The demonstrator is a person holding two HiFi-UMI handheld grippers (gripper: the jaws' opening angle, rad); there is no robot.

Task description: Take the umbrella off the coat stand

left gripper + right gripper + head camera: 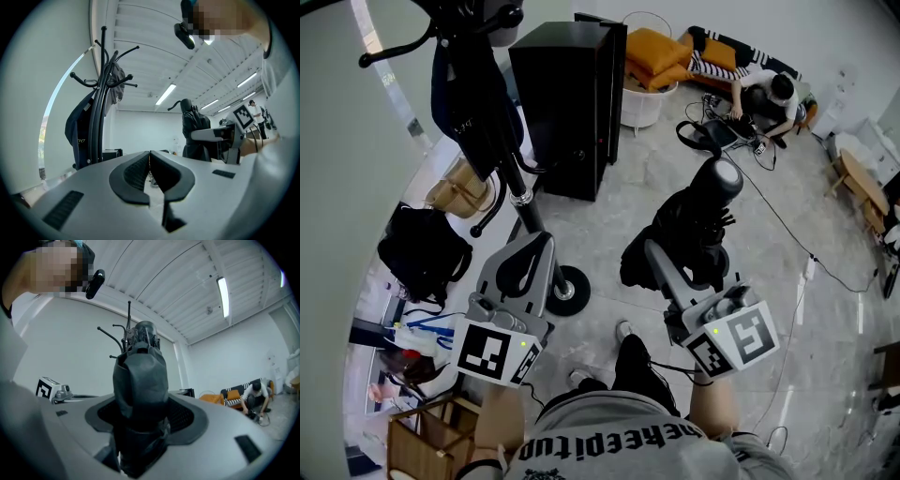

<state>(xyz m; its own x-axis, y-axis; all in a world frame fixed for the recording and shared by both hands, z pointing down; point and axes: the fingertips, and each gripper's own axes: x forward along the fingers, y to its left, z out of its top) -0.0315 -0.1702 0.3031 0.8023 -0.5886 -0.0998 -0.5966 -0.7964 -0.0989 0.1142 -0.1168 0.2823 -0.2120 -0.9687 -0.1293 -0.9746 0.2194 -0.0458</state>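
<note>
The umbrella point(140, 376) is black and folded, and it is standing nearly upright between the jaws of my right gripper point(140, 414), which are closing on its bundled cloth from both sides, so the jaws are standing wide around it. In the head view the umbrella point(689, 225) is hanging over the floor, well apart from the coat stand point(521, 197), so I am judging that it is already off its hook. I am expecting it to be light, with soft and a little slippery cloth over stiff ribs and a stiff shaft inside. The best hold is on the thick middle where the ribs are giving support, not on the loose folds or the rounded grey end. My left gripper point(150, 161) is pointing toward the coat stand point(98, 117) with its jaws together and nothing between them. A dark jacket point(78, 129) is hanging on the stand.
</note>
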